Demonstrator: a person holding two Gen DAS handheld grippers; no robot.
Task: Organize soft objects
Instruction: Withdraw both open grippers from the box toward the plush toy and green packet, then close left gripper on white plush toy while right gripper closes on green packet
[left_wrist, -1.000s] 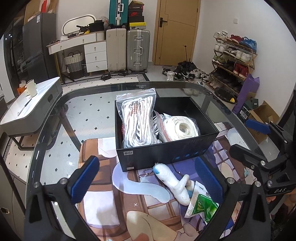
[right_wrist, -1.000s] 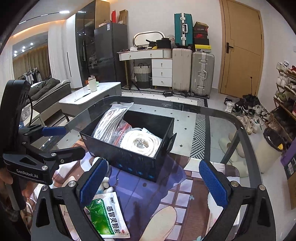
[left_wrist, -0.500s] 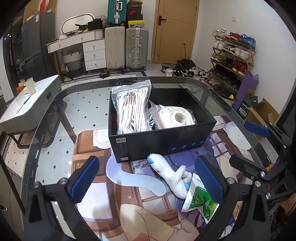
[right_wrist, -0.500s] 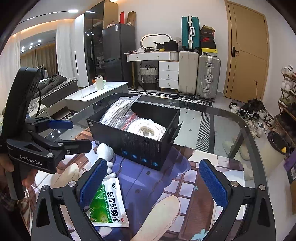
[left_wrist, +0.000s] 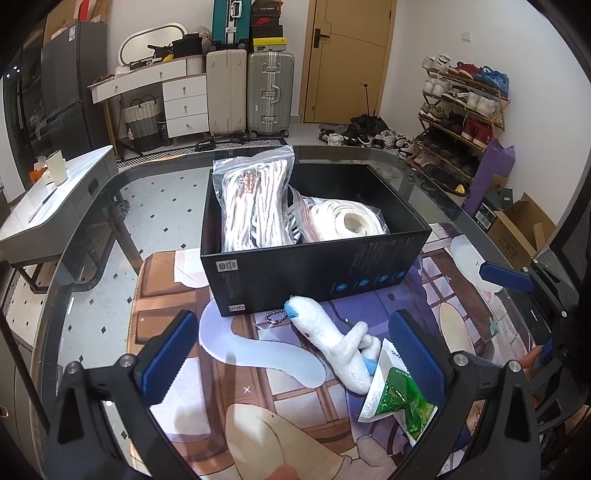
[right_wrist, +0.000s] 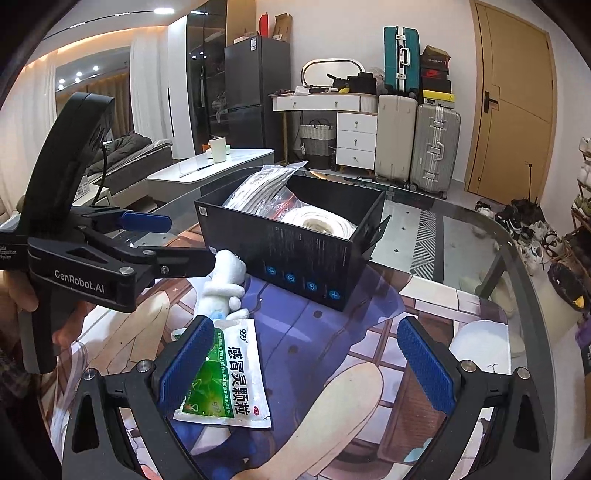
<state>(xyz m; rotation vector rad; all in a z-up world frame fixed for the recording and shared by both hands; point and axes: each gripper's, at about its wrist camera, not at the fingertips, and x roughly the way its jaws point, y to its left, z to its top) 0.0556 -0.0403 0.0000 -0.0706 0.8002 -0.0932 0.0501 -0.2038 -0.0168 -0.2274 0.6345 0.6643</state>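
A black box (left_wrist: 317, 266) stands on the printed mat and holds two clear bags of white rope (left_wrist: 258, 206) and a white tape roll (left_wrist: 354, 221). It also shows in the right wrist view (right_wrist: 295, 258). A white plush toy (left_wrist: 332, 343) lies in front of the box, also seen from the right wrist (right_wrist: 225, 280). A green and white medicine sachet (right_wrist: 229, 376) lies beside it (left_wrist: 399, 398). My left gripper (left_wrist: 291, 362) is open above the plush. My right gripper (right_wrist: 306, 365) is open, its left pad over the sachet's edge.
The printed mat (left_wrist: 258, 406) covers the near part of a round glass table (left_wrist: 147, 192). The box's right end flap (right_wrist: 376, 232) hangs open. Suitcases, a dresser and a shoe rack stand on the floor beyond the table.
Both grippers have pulled back from the box and come lower. The plush and the sachet now sit closer between the fingers. Nothing was grasped.
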